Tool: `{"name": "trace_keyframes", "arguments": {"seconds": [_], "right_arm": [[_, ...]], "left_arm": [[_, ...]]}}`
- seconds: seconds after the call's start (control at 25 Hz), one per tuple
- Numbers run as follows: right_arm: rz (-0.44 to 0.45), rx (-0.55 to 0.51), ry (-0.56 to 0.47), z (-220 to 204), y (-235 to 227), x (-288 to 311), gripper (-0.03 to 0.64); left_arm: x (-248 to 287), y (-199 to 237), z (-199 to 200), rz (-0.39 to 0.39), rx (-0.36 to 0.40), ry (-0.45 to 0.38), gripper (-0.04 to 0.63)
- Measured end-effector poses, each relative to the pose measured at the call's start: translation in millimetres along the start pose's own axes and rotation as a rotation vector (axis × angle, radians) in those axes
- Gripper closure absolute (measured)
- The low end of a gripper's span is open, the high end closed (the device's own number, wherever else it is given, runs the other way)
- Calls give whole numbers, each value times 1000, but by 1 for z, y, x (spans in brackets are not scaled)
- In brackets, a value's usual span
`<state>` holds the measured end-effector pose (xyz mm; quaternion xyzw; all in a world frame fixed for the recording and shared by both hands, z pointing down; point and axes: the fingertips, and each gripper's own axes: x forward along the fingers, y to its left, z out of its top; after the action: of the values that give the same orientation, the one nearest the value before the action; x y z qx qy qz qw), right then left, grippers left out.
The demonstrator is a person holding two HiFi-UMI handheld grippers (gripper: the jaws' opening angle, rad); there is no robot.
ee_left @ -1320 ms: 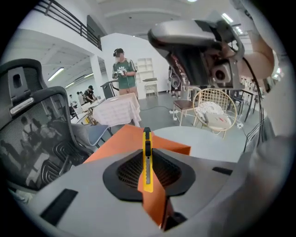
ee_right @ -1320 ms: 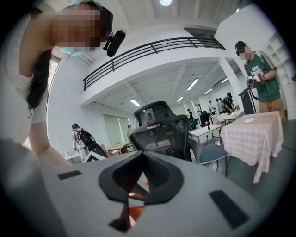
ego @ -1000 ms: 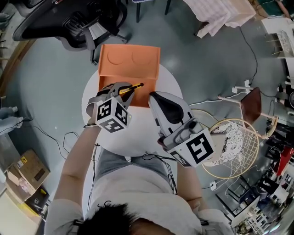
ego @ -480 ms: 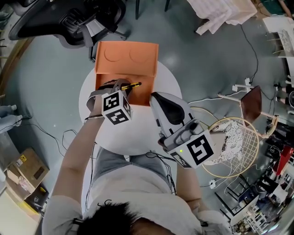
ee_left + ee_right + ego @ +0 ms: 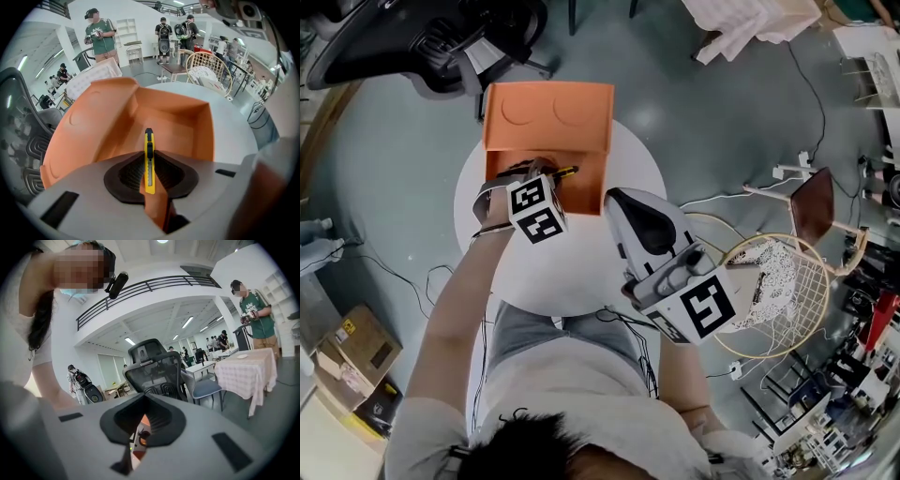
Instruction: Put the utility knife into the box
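Person (image 5: 581, 403) in a pale shirt, viewed from above, at a round white surface (image 5: 572, 272).

Right hand-held gripper (image 5: 619, 199): held over the surface's right half. Its jaws are pressed together to a thin slit, with nothing between them. The tips are just beside the right end of the box (image 5: 548, 112). Its cube (image 5: 698, 307) bears black-and-white square markers.

Left hand-held gripper (image 5: 546, 178): over the box's near left part, pinching the utility knife (image 5: 149, 159) by its rear half. A second cube (image 5: 536, 208) carries the same kind of square markers.

Utility knife: yellow body with a black slider. Its long axis is in line with the jaws. The fore end points away from the gripper, across the open tray toward its right end wall. The knife is held above the tray's floor.

Box: orange, at the surface's far edge. The lid is thrown back and shows two round impressions. The tray is open.

Floor items: cardboard carton (image 5: 352, 352) at the left, its yellow label too small to read. Round wicker chair (image 5: 787, 300) at the right. Black office chair (image 5: 441, 47) beyond the box.
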<state>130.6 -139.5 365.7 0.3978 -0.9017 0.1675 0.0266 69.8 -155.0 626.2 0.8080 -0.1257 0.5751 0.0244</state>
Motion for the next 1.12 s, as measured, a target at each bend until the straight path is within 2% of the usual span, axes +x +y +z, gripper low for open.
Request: {"name": "trace_keyframes", "arguments": {"seconds": [0.28,0.52,0.68,0.84,1.0,1.12], "right_arm": [[-6,0,1,-3,-3,-3,609],[-13,-5,-1,1,-1,-4,609],[-21,-8,-6,1,0,-5,609],[-23,-12,-12,1,8,-3,609],[-23,-22,-18,5,20,0,609],[-26,-34,-26,8,31,2,609]], "left_arm": [[4,0,-1,-7,-6,18,526],[0,-1,0,-5,59,16,523],[-5,1,0,2,70,10,499],[-20,5,2,14,61,-36,502],[-40,11,8,51,20,-113,572],[-56,13,11,63,-8,-166,584]]}}
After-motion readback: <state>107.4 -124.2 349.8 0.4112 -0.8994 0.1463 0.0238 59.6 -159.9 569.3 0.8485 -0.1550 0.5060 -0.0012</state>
